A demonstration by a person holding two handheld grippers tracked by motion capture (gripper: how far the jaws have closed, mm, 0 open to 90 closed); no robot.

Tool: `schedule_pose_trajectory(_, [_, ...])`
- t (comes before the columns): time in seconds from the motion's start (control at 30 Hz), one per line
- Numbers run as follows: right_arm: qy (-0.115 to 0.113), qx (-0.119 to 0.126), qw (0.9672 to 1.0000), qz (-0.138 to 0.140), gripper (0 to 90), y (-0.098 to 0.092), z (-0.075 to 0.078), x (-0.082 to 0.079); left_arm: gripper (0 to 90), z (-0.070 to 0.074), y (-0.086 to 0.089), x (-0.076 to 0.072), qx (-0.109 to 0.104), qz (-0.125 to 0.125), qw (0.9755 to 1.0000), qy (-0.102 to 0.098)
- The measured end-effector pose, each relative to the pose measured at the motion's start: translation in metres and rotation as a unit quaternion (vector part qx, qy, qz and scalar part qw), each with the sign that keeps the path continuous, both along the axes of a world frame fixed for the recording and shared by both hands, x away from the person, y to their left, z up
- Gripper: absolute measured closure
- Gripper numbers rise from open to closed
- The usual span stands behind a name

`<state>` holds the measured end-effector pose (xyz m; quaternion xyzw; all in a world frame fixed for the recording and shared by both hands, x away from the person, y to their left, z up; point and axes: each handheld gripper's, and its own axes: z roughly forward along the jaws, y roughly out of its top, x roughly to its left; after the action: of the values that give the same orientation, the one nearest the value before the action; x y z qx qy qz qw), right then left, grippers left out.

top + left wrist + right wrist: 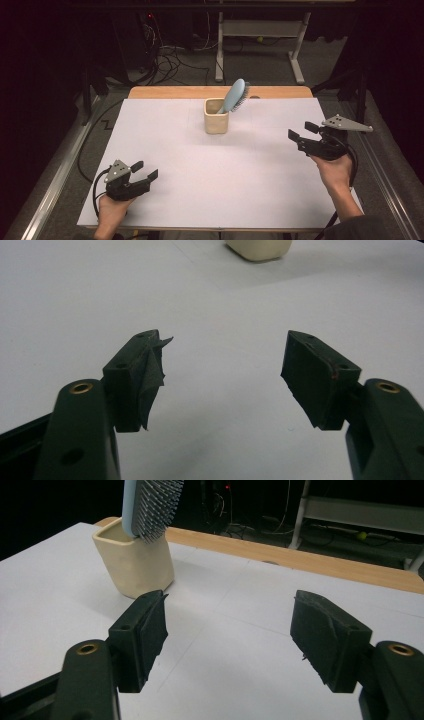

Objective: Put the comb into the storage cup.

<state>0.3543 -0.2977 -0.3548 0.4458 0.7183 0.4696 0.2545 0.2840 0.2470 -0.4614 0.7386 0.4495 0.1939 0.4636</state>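
Cream-coloured, the cup stands upright toward the far middle of the white bench in the high view, a blue hairbrush leaning in it bristles rightward, while we hold our left hand-held gripper and right hand-held gripper well apart from it, both with jaws spread and empty. Our left gripper view shows the cup's base far ahead beyond parted jaws. Our right gripper view shows cup and brush beyond the left jaw, jaws apart with nothing between.
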Motion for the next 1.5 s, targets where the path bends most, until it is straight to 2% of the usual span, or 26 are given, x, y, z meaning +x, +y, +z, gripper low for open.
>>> schedule_pose_trajectory(0.47, [-0.005, 0.014, 0.9999, -0.002, 30.7, -0.009, -0.002, -0.01, 33.3, 0.0, 0.0, 0.0, 0.001, 0.0, 1.0, 0.001])
schedule_pose_trajectory(0.7, [-0.001, 0.022, 0.9997, -0.003, 30.2, -0.013, -0.006, -0.014, 33.4, 0.0, 0.0, 0.0, 0.001, -0.001, 1.0, 0.001])
schedule_pose_trajectory(1.5, [-0.003, 0.028, 0.9996, -0.008, 29.1, -0.021, -0.017, -0.027, 33.4, 0.0, -0.001, 0.0, 0.002, -0.001, 1.0, 0.002])
